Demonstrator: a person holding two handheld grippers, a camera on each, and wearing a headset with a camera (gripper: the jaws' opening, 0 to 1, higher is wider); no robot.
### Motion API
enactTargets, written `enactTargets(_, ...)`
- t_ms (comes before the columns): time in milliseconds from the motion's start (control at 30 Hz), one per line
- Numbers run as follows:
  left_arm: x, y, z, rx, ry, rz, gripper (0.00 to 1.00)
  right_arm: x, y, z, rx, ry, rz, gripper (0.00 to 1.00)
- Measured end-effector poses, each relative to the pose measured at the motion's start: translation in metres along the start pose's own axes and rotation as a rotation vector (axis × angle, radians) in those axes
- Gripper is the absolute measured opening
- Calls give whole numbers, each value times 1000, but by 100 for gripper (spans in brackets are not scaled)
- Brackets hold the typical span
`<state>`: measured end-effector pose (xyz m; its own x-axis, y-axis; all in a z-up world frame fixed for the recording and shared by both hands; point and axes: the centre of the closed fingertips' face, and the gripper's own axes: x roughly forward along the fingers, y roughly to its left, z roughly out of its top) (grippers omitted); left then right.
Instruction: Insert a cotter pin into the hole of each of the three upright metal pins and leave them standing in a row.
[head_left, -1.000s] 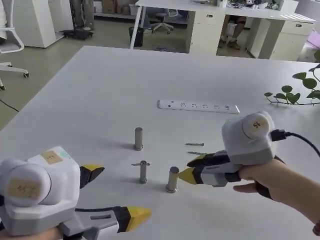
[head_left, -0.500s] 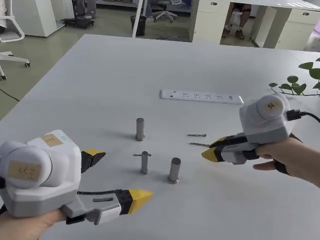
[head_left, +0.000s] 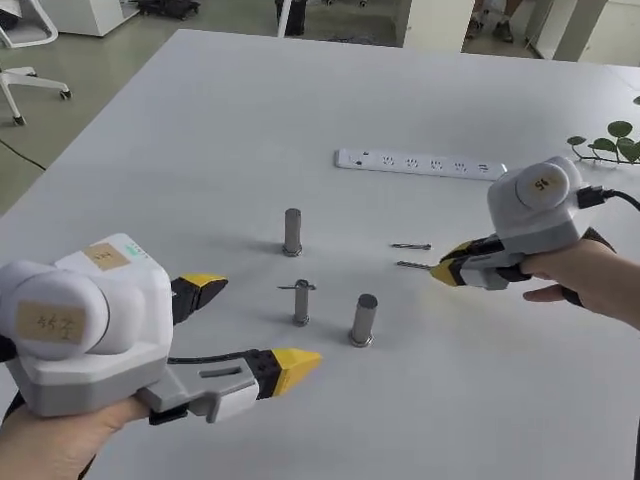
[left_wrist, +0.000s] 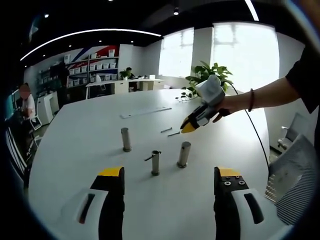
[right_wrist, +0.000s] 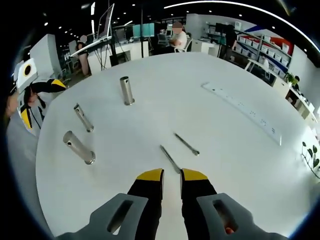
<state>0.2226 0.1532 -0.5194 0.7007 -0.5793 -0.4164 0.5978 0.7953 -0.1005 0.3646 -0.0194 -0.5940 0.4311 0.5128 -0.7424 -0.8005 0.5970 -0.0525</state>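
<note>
right tongs now at cotter pin

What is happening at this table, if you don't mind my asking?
A person is working with a gripper in each hand. Three metal pins stand on the table; the middle one already has a cotter pin through it. The right gripper, jaws almost closed, has its tips at the nearer of two loose cotter pins. The left gripper hovers open near the pins.

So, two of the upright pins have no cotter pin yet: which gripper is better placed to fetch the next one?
Right. The right gripper points at the nearer loose cotter pin, tips almost on it; the left gripper, open, hangs beyond the upright pins.
</note>
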Motion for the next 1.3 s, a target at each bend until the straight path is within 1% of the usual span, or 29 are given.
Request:
enactTargets(100, 2, 0, -2, -4, 6, -2, 73, 5, -2, 0, 12, 5, 6, 7)
enactTargets(200, 3, 0, -4, -15, 11, -8, 73, 9, -5, -2, -2, 22, 3, 7)
enactTargets(267, 3, 0, -4, -19, 15, -12, 74, 10, -7, -3, -6, 28, -4, 7)
enactTargets(400, 4, 0, -5, -22, 17, -15, 74, 13, -7, -5, -19, 46, 1, 7)
enactTargets(500, 4, 1, -6, -27, 18, -14, 74, 13, -7, -6, -9, 48, 5, 6)
enactTargets(533, 4, 1, -6, -27, 19, -15, 74, 14, -6, -6, -5, 52, 10, 5)
enactTargets(567, 4, 0, -7, -26, 22, -16, 74, 14, -4, -6, -11, 57, 28, 4)
enactTargets(600, 4, 0, -8, -25, 24, -20, 74, 14, -3, -7, -15, 61, 31, 2)
enactTargets(633, 4, -2, -9, -26, 28, -26, 74, 15, -3, -7, -40, 71, 34, 2)
enactTargets(767, 3, -3, -11, -24, 39, -32, 73, 16, -4, -6, -23, 98, 40, 1)
enactTargets(867, 4, -3, -12, -25, 40, -32, 73, 16, -4, -6, -31, 117, 48, 1)
enactTargets(900, 4, -2, -12, -25, 38, -32, 73, 16, -4, -7, -73, 129, 52, 1)
enactTargets(933, 4, -3, -11, -25, 37, -34, 73, 16, -4, -6, -124, 139, 44, 1)
enactTargets(1000, 4, -3, -11, -25, 36, -35, 73, 16, -3, -5, -166, 155, 33, 0)
enactTargets(1033, 3, -3, -11, -24, 37, -37, 73, 17, -1, -4, -199, 156, 33, 0)
enactTargets(1067, 3, -3, -11, -23, 39, -38, 73, 17, 0, -1, -226, 146, 37, 0)
enactTargets(1100, 3, -3, -11, -21, 43, -39, 73, 17, 1, -2, -217, 157, 27, 0)
enactTargets(1133, 3, -3, -12, -19, 45, -38, 73, 17, 1, -2, -227, 159, 25, 0)
enactTargets(1233, 1, -2, -12, -22, 46, -36, 73, 17, 0, -2, -229, 153, 33, 0)
enactTargets(1300, 1, -2, -11, -21, 45, -35, 73, 16, 1, -1, -218, 150, 37, 0)
